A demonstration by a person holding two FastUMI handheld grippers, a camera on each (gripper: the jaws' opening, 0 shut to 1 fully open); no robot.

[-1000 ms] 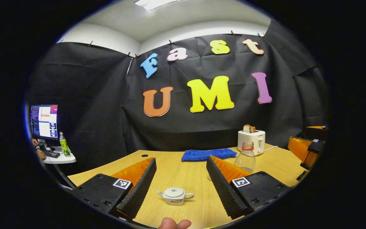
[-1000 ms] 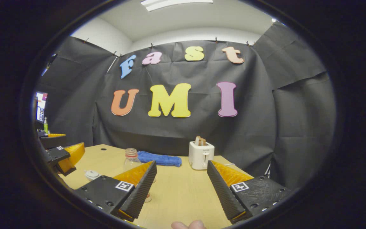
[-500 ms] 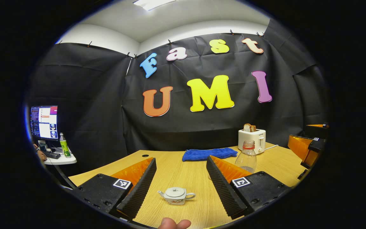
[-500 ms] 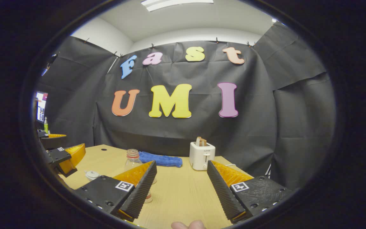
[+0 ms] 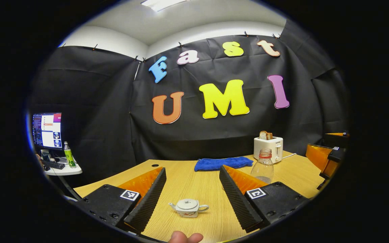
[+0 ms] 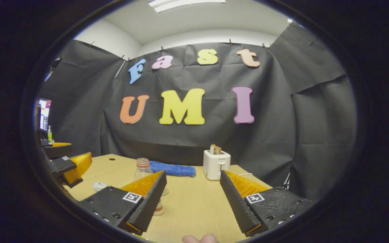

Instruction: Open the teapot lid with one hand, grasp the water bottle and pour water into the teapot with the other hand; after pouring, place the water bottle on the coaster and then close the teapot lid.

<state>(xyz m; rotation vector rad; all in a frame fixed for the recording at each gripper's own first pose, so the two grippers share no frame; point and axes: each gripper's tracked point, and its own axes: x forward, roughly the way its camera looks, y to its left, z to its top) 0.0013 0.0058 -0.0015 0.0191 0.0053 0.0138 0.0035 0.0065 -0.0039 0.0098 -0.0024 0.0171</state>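
A small white teapot with its lid on sits on the wooden table, low between the fingers of my left gripper, which is open and holds nothing. A clear, uncapped water bottle with a reddish neck ring stands upright behind the right-hand finger. In the right gripper view my right gripper is open and holds nothing. There the bottle rises behind its left finger and the teapot lies farther left. A small round object peeks out beside that finger.
A white toaster with bread and a blue cloth sit at the table's back. The right gripper shows at the right edge, the left gripper at the left edge. A monitor and green bottle stand on a side table.
Both views have drifted only slightly: the scene sits a little farther right in each. Both grippers stay open and nothing on the table has moved.
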